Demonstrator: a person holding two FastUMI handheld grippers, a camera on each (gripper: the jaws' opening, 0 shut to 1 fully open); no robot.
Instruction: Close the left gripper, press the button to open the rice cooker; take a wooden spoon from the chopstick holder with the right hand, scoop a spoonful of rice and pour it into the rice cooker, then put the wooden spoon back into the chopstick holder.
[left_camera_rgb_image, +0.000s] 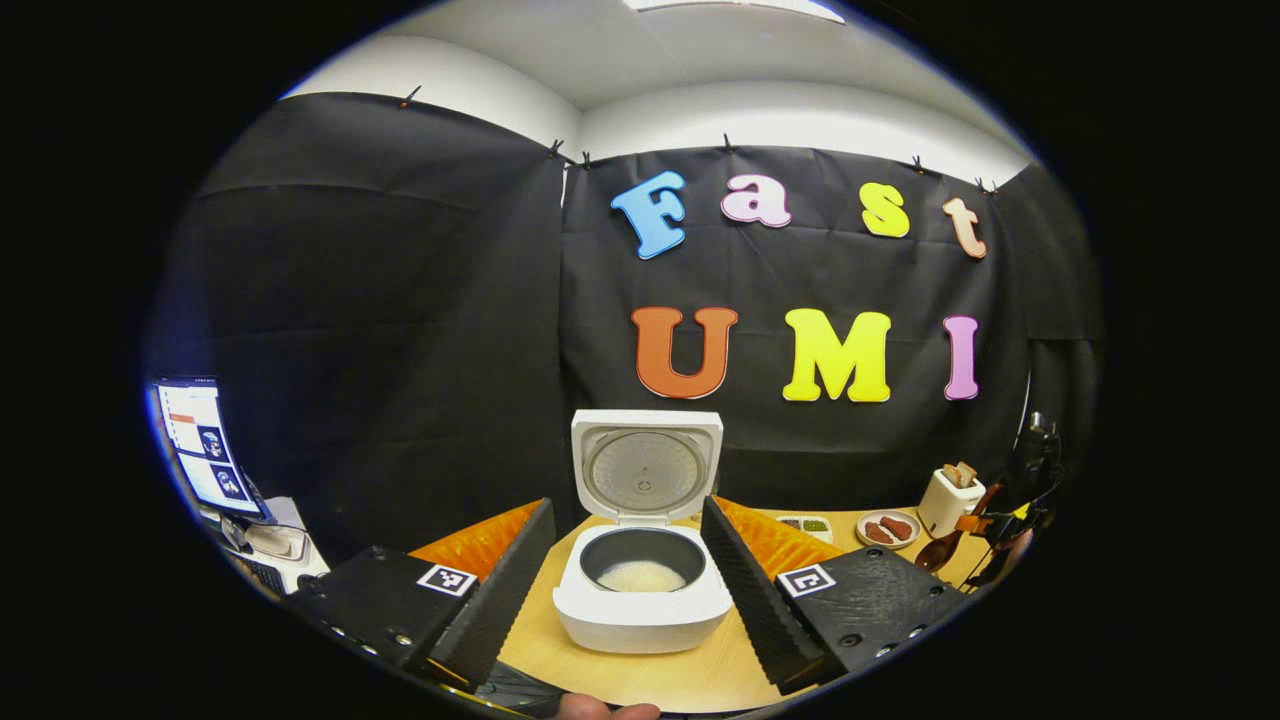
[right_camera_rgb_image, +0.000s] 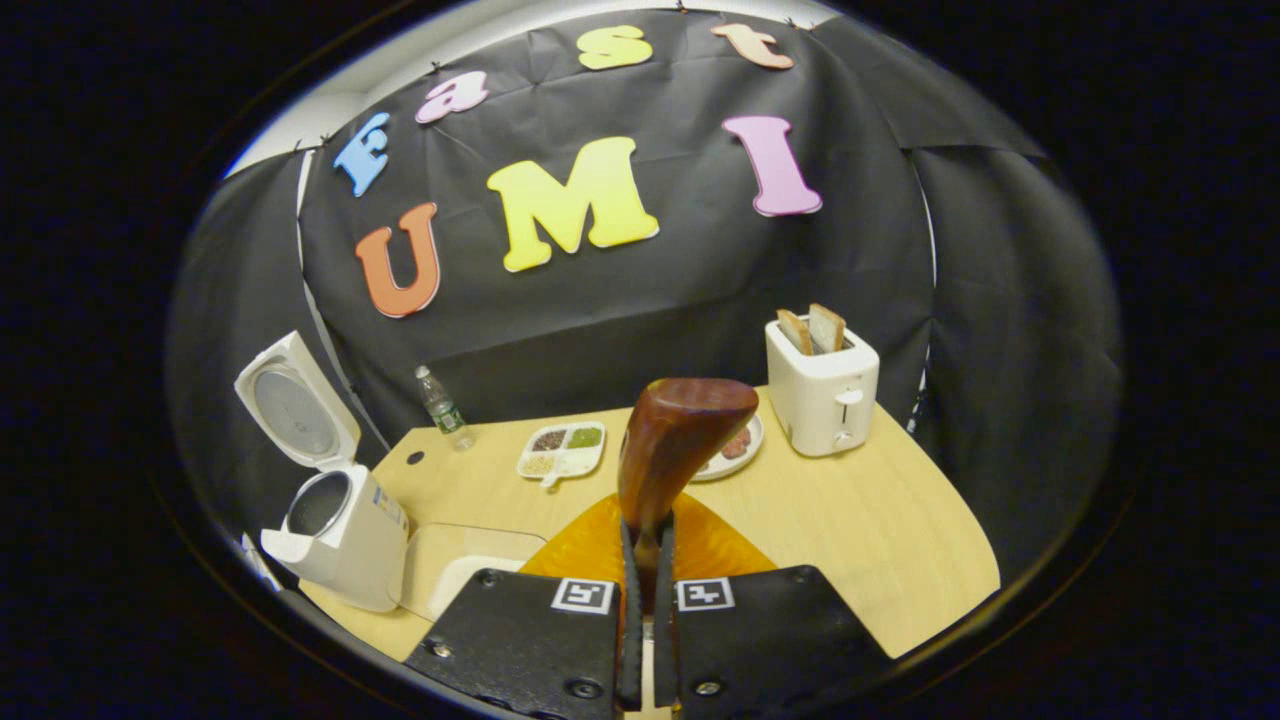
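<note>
Gripping wooden spoon (right_camera_rgb_image: 678, 440) between right tongs (right_camera_rgb_image: 648, 560)

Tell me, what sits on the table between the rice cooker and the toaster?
In the right gripper view, between the rice cooker and the toaster stand a water bottle, a divided tray and a plate behind the wooden spoon.

table (right_camera_rgb_image: 860, 540) under rice cooker (right_camera_rgb_image: 340, 535), toaster (right_camera_rgb_image: 822, 395)
</note>
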